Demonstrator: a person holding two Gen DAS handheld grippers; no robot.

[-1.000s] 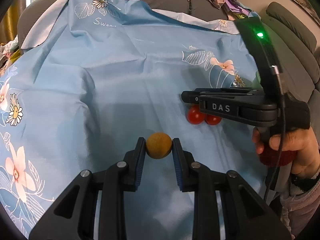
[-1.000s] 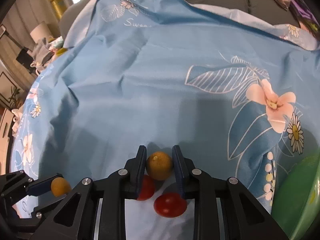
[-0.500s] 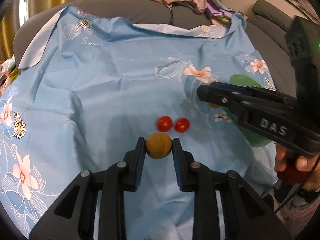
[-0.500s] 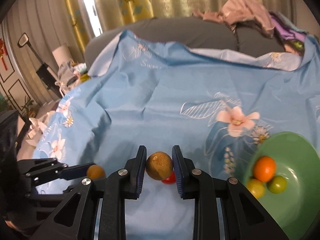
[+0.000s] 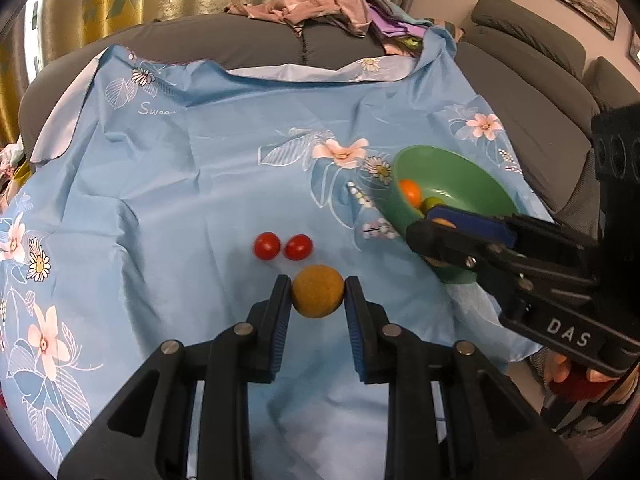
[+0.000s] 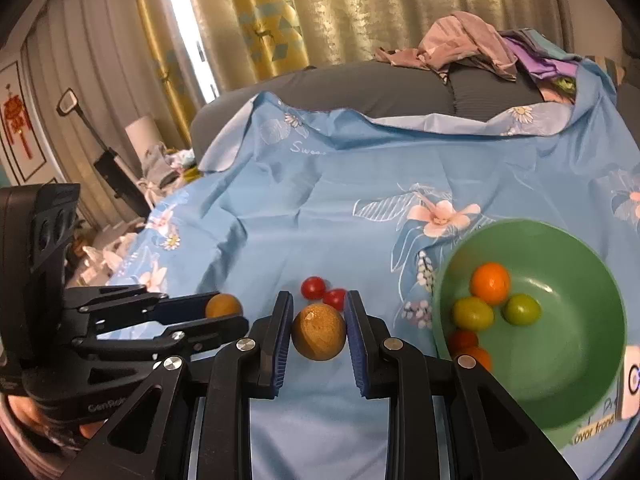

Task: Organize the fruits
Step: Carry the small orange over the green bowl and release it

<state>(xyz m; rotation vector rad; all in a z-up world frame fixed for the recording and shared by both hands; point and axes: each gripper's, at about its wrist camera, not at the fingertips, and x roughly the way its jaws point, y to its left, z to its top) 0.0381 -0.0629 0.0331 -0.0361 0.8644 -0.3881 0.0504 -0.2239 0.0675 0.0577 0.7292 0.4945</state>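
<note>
My left gripper (image 5: 317, 295) is shut on a round brown fruit (image 5: 317, 297) and holds it above the blue floral cloth (image 5: 192, 184). My right gripper (image 6: 318, 332) is shut on a second brown fruit (image 6: 318, 333), also lifted. Two red cherry tomatoes (image 5: 282, 246) lie side by side on the cloth just beyond the left gripper; they also show in the right wrist view (image 6: 323, 293). A green bowl (image 6: 576, 380) at the right holds an orange fruit (image 6: 490, 283), two green fruits and some red and orange ones. The right gripper reaches in front of the bowl (image 5: 468, 184) in the left wrist view.
The cloth covers a grey sofa (image 5: 256, 46) with a pile of clothes (image 5: 320, 2) on its back. Yellow curtains (image 6: 320, 12) hang behind. Clutter and a lamp (image 6: 140, 132) stand off the left edge of the cloth.
Both grippers have risen and pulled back from the cloth, each still holding its brown fruit. The right gripper has swung right toward the green bowl, which has come into view.
</note>
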